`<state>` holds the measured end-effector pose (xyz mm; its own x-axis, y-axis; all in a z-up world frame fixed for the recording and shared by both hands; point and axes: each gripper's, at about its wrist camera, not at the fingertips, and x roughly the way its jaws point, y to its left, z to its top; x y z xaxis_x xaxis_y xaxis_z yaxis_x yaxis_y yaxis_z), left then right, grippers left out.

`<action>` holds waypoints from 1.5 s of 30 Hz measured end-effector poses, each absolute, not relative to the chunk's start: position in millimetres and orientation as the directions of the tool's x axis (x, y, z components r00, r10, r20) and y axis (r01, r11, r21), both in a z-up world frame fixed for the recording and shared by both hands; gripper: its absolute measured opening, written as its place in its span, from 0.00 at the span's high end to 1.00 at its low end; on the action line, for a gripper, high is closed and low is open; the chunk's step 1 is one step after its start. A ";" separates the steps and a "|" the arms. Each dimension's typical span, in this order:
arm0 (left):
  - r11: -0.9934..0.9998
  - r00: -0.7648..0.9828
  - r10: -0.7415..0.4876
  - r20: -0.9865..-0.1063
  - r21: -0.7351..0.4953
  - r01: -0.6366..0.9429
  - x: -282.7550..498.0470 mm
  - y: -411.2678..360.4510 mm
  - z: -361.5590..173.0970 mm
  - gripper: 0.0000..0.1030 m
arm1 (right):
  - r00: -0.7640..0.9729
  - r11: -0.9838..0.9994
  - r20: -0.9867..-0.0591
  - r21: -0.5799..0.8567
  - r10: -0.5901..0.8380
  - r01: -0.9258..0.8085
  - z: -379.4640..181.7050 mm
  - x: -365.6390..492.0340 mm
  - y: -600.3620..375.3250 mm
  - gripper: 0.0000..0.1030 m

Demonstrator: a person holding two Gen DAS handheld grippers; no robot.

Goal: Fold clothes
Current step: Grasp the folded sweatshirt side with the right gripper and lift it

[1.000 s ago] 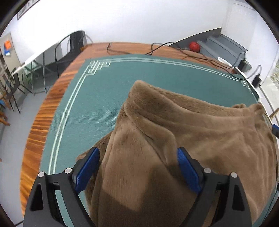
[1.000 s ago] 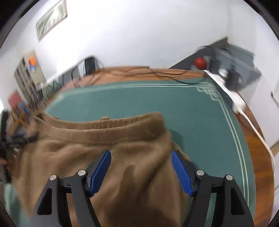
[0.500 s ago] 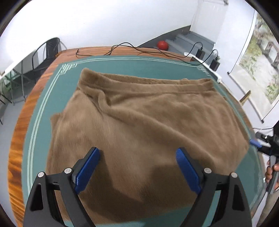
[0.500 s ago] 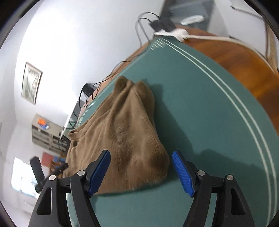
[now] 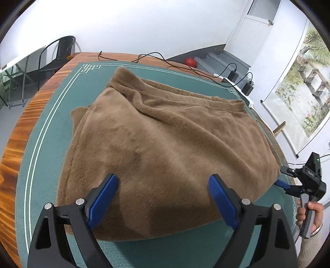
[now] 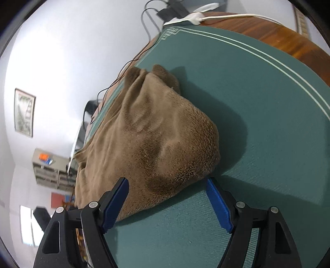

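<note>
A brown fleece garment [image 5: 165, 140] lies folded flat on the green mat [image 5: 47, 132], its ribbed band along the far edge. My left gripper [image 5: 163, 198] is open and empty, raised over the garment's near edge. My right gripper [image 6: 167, 198] is open and empty, tilted sideways, at the garment's near right corner [image 6: 185, 165]. The right gripper also shows in the left wrist view [image 5: 284, 184], held in a hand just off the garment's right edge.
The mat covers a wooden table [image 5: 24, 115]. Black cables [image 5: 185, 68] and chargers [image 5: 247, 88] lie along the far edge, with a white power strip [image 6: 191, 17]. A black chair [image 5: 59, 53] stands at the far left. A red ball [image 5: 189, 61] lies on the floor behind.
Both grippers have let go of the garment and drawn back from it. The garment went from being held up to lying flat on the mat. The right gripper has rolled sideways.
</note>
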<state>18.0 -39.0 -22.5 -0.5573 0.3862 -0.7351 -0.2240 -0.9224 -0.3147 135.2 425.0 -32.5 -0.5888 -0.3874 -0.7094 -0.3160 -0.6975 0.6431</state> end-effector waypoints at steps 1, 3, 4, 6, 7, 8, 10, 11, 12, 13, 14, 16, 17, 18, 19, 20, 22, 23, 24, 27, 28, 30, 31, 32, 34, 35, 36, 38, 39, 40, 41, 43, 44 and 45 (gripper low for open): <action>-0.919 -0.558 0.394 -0.730 -0.323 -0.226 18.6 -40.9 -23.2 0.10 | -0.598 -0.690 -0.709 0.643 -0.373 -0.332 -33.4 133.1 424.6 0.24; -0.912 -0.561 0.410 -0.720 -0.341 -0.228 19.7 -44.0 -24.5 0.10 | -0.619 -0.675 -0.706 0.644 -0.343 -0.361 -35.1 127.5 423.6 0.22; -0.910 -0.562 0.413 -0.716 -0.343 -0.231 20.7 -44.6 -24.8 0.10 | -0.632 -0.668 -0.703 0.645 -0.328 -0.371 -35.2 125.4 422.6 0.21; -0.910 -0.567 0.414 -0.712 -0.340 -0.237 23.3 -45.2 -25.0 0.10 | -0.655 -0.651 -0.689 0.656 -0.310 -0.382 -34.8 121.9 418.2 0.11; -0.911 -0.570 0.413 -0.711 -0.336 -0.240 24.8 -45.5 -24.9 0.10 | -0.667 -0.641 -0.680 0.664 -0.304 -0.385 -34.9 121.5 415.9 0.10; -0.911 -0.572 0.412 -0.709 -0.334 -0.243 26.1 -45.9 -24.9 0.09 | -0.679 -0.633 -0.670 0.672 -0.299 -0.384 -35.0 121.6 414.2 0.07; -0.910 -0.575 0.414 -0.706 -0.336 -0.243 28.1 -47.3 -25.2 0.09 | -0.702 -0.613 -0.649 0.691 -0.294 -0.383 -35.5 121.6 412.3 0.06; -0.908 -0.575 0.417 -0.703 -0.342 -0.241 29.0 -48.4 -25.4 0.08 | -0.713 -0.597 -0.637 0.705 -0.294 -0.384 -36.3 121.6 412.3 0.05; -0.907 -0.576 0.420 -0.701 -0.348 -0.238 29.9 -49.4 -25.6 0.08 | -0.727 -0.568 -0.617 0.729 -0.302 -0.383 -38.0 120.7 414.6 0.05; -0.905 -0.577 0.423 -0.699 -0.353 -0.237 30.6 -50.3 -25.8 0.07 | -0.741 -0.536 -0.595 0.754 -0.311 -0.381 -40.0 119.5 417.4 0.05; -0.904 -0.578 0.426 -0.696 -0.357 -0.236 31.2 -51.3 -25.9 0.07 | -0.755 -0.503 -0.573 0.777 -0.319 -0.378 -42.0 118.4 420.1 0.05; -0.902 -0.581 0.429 -0.692 -0.364 -0.233 32.4 -52.7 -26.7 0.06 | -0.779 -0.470 -0.544 0.801 -0.311 -0.371 -42.6 114.8 424.2 0.05; -0.902 -0.582 0.429 -0.691 -0.365 -0.231 32.9 -53.1 -27.4 0.06 | -0.783 -0.472 -0.537 0.804 -0.314 -0.363 -42.6 111.0 423.6 0.05; -0.903 -0.584 0.426 -0.691 -0.363 -0.229 33.5 -52.6 -27.8 0.06 | -0.783 -0.484 -0.539 0.799 -0.312 -0.358 -42.2 110.0 421.7 0.05; -0.905 -0.586 0.421 -0.692 -0.359 -0.227 34.1 -51.8 -28.1 0.06 | -0.782 -0.498 -0.542 0.792 -0.308 -0.353 -41.7 109.7 419.6 0.04; -0.908 -0.589 0.417 -0.692 -0.354 -0.226 34.8 -50.8 -28.1 0.06 | -0.781 -0.511 -0.545 0.785 -0.305 -0.349 -41.3 109.3 417.5 0.04; -0.912 -0.596 0.407 -0.693 -0.343 -0.224 36.3 -48.6 -28.1 0.05 | -0.788 -0.543 -0.538 0.775 -0.298 -0.323 -40.6 111.8 413.0 0.04; -0.914 -0.598 0.403 -0.693 -0.339 -0.224 36.8 -47.7 -28.4 0.04 | -0.790 -0.550 -0.535 0.773 -0.299 -0.315 -40.4 112.2 411.7 0.04; -0.915 -0.600 0.400 -0.693 -0.335 -0.224 37.4 -46.9 -28.7 0.04 | -0.791 -0.555 -0.532 0.773 -0.301 -0.309 -40.4 112.5 410.7 0.04; -0.919 -0.603 0.392 -0.694 -0.325 -0.223 38.3 -45.2 -29.6 0.03 | -0.797 -0.543 -0.524 0.781 -0.300 -0.308 -41.0 112.2 411.7 0.04; -0.920 -0.605 0.390 -0.694 -0.321 -0.225 38.8 -44.8 -29.7 0.03 | -0.800 -0.534 -0.520 0.786 -0.298 -0.312 -41.4 111.8 412.9 0.04; -0.921 -0.606 0.389 -0.694 -0.318 -0.227 39.1 -45.4 -30.1 0.03 | -0.813 -0.508 -0.514 0.795 -0.273 -0.332 -41.4 112.4 414.6 0.04; -0.921 -0.606 0.389 -0.694 -0.318 -0.227 39.1 -45.8 -30.3 0.03 | -0.819 -0.497 -0.513 0.797 -0.256 -0.344 -41.3 112.9 415.1 0.04; -0.919 -0.605 0.392 -0.693 -0.322 -0.226 38.9 -46.5 -30.2 0.03 | -0.818 -0.495 -0.521 0.792 -0.243 -0.357 -40.9 111.5 414.1 0.04; -0.916 -0.605 0.399 -0.689 -0.333 -0.225 38.8 -48.5 -29.3 0.03 | -0.816 -0.489 -0.528 0.790 -0.236 -0.370 -40.3 107.0 411.0 0.04; -0.913 -0.606 0.404 -0.685 -0.341 -0.224 39.0 -49.8 -28.5 0.03 | -0.816 -0.483 -0.523 0.796 -0.245 -0.365 -40.2 104.1 408.8 0.04; -0.908 -0.610 0.414 -0.676 -0.356 -0.222 39.5 -52.3 -27.0 0.03 | -0.816 -0.476 -0.519 0.802 -0.254 -0.361 -40.0 101.2 406.7 0.04; -0.897 -0.620 0.432 -0.655 -0.384 -0.220 40.5 -56.2 -24.1 0.03 | -0.815 -0.486 -0.521 0.798 -0.256 -0.358 -39.6 96.9 401.0 0.04; -0.894 -0.627 0.436 -0.646 -0.393 -0.216 40.5 -58.8 -22.7 0.03 | -0.814 -0.492 -0.522 0.795 -0.255 -0.356 -39.4 94.9 398.1 0.04; -0.891 -0.634 0.438 -0.637 -0.402 -0.211 40.5 -61.7 -21.4 0.03 | -0.810 -0.514 -0.533 0.780 -0.245 -0.357 -39.1 91.4 394.9 0.04; -0.891 -0.640 0.434 -0.634 -0.404 -0.205 40.0 -64.1 -20.8 0.03 | -0.806 -0.540 -0.544 0.762 -0.233 -0.358 -38.8 87.5 391.6 0.04; -0.901 -0.661 0.405 -0.631 -0.400 -0.171 38.3 -71.2 -20.6 0.03 | -0.810 -0.568 -0.549 0.740 -0.205 -0.359 -38.7 82.6 388.0 0.04; -0.903 -0.667 0.395 -0.632 -0.400 -0.156 36.8 -74.5 -20.7 0.03 | -0.815 -0.574 -0.546 0.737 -0.195 -0.357 -39.3 81.0 387.2 0.06; -0.901 -0.668 0.394 -0.631 -0.409 -0.145 35.2 -78.3 -21.5 0.03 | -0.821 -0.569 -0.537 0.743 -0.195 -0.351 -40.9 80.1 387.5 0.13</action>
